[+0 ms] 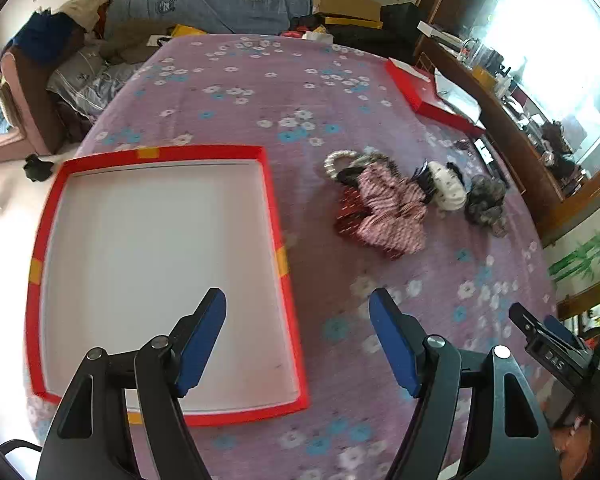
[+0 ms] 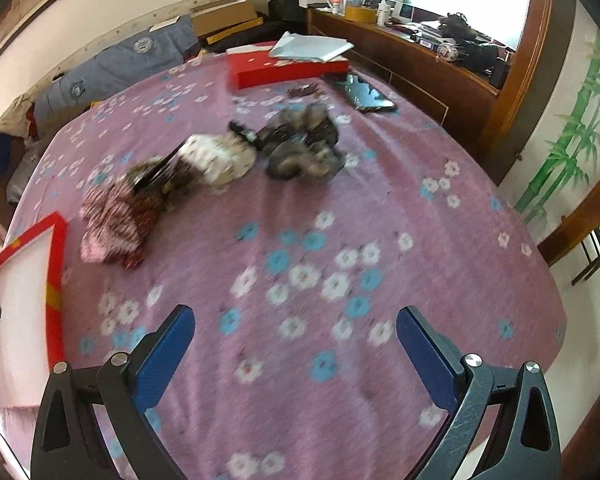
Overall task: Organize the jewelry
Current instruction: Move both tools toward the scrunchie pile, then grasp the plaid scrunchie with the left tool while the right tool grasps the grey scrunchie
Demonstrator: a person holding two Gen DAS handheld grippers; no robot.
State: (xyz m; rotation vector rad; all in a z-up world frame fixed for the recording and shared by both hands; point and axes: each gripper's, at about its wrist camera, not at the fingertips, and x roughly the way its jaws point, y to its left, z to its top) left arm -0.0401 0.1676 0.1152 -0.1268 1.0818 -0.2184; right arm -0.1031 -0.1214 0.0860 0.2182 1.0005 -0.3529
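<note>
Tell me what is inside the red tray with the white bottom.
Nothing: the red tray shows only its bare white bottom. The left gripper fingers cover its near edge, so that strip is unseen.

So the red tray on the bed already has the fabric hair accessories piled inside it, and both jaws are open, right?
Not quite. The red tray is bare inside; the fabric hair accessories lie in a pile on the floral bedsheet beside it, as the left wrist view shows. Both the left gripper and right gripper do have their jaws open.

Ahead of the right gripper (image 2: 294, 350), open jaws face bare bedspread (image 2: 380, 208) up to the hair accessories (image 2: 220, 160) (a blurred heap). The red-rimmed tray (image 1: 284, 264) lies beneath the left gripper (image 1: 298, 336), its white floor unoccupied.
</note>
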